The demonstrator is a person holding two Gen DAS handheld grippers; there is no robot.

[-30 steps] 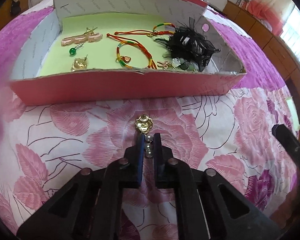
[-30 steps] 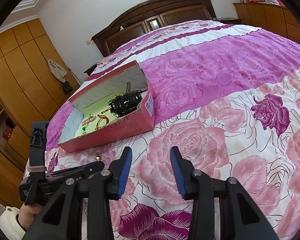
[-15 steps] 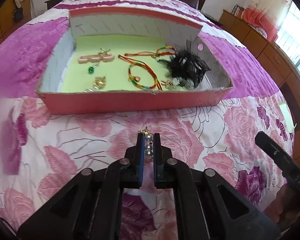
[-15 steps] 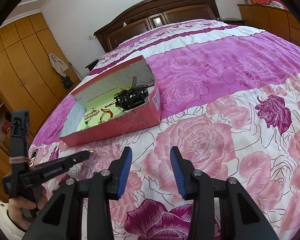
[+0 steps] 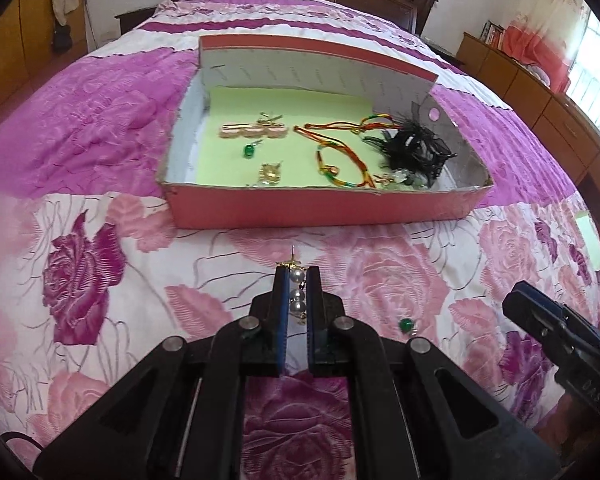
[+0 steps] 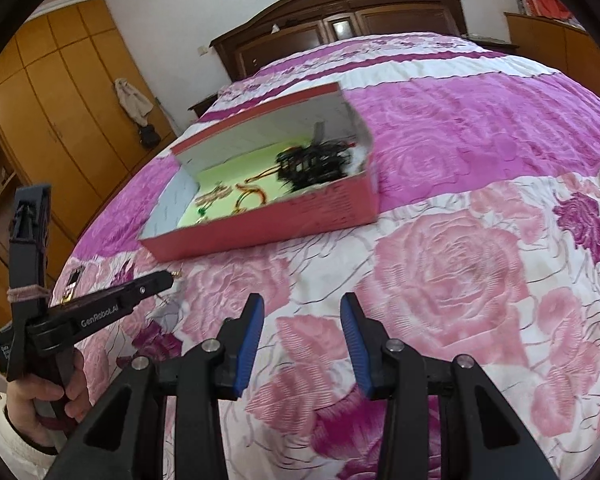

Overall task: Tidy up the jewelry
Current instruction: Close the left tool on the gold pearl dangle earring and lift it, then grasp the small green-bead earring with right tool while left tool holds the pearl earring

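Pearl earring (image 5: 297, 292) is clamped between the shut left gripper (image 5: 297, 276) pads, short of the pink box (image 5: 324, 208) ahead. Judged light, dangly, slippery; best held at the beads. Right gripper (image 6: 302, 308) is held open, empty.

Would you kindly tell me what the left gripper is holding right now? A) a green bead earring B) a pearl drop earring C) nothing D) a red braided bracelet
B: the left gripper is shut on a pearl earring, its grey pearls stacked between the blue pads, short of the pink box.
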